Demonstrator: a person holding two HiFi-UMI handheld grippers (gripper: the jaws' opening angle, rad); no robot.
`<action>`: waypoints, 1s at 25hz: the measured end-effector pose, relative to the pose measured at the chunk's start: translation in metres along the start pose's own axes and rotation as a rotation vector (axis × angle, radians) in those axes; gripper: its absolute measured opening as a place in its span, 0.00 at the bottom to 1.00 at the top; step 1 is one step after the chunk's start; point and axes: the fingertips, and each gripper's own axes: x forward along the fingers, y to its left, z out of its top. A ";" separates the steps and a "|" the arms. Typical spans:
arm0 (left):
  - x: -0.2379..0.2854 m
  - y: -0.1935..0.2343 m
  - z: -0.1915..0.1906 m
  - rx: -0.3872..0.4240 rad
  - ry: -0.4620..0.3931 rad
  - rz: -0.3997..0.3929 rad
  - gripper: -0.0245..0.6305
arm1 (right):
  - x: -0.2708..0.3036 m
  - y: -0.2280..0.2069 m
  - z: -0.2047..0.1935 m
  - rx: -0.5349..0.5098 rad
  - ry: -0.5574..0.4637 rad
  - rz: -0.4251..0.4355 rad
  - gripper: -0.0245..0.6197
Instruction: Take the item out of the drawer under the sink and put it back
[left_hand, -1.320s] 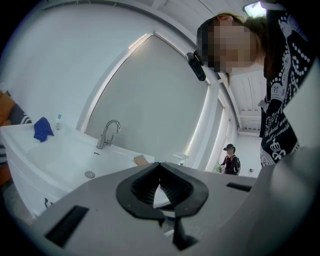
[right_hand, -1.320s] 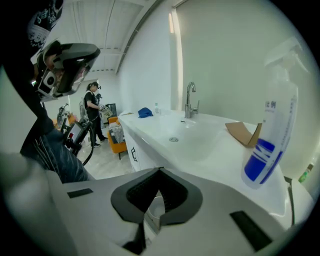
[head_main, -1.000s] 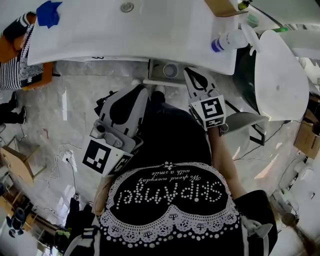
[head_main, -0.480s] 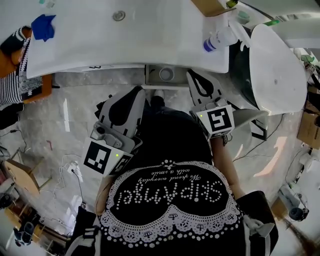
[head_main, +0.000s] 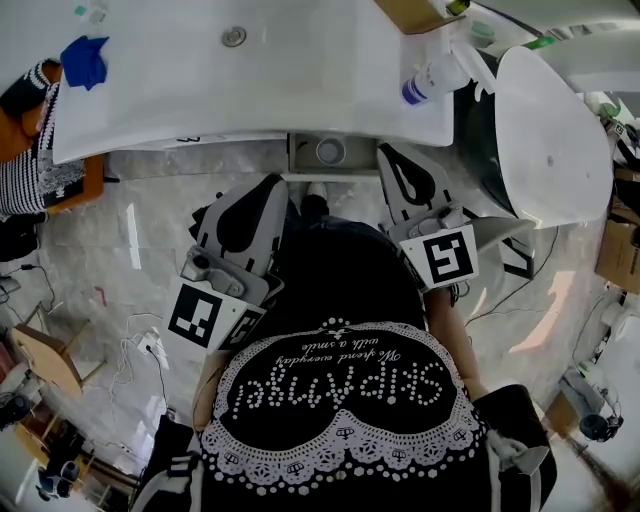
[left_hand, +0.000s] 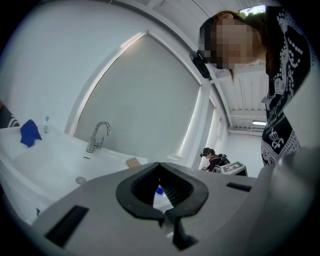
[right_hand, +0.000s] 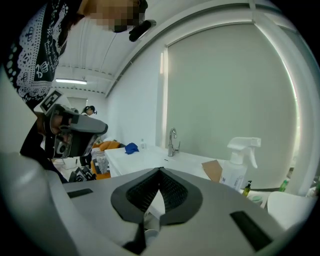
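A white spray bottle (head_main: 437, 73) stands near brown cardboard (head_main: 412, 12), a blue cloth (head_main: 82, 58) well apart.

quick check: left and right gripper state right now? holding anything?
Left grey two-jaw gripper: closed, tips together, nothing between them.
Right grey two-jaw gripper: closed, tips together, nothing held.

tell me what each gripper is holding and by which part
Nothing is held: the left gripper and the right gripper each have their jaws shut together, with nothing between them.
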 end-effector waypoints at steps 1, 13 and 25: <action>0.000 -0.001 -0.002 0.002 0.005 -0.004 0.04 | -0.004 0.000 -0.001 0.003 0.006 -0.004 0.06; 0.001 -0.005 -0.002 0.011 -0.005 -0.013 0.04 | -0.033 0.001 0.013 0.086 -0.036 -0.025 0.06; -0.002 -0.006 -0.002 0.016 -0.009 -0.014 0.04 | -0.047 0.006 0.009 0.072 -0.021 -0.028 0.06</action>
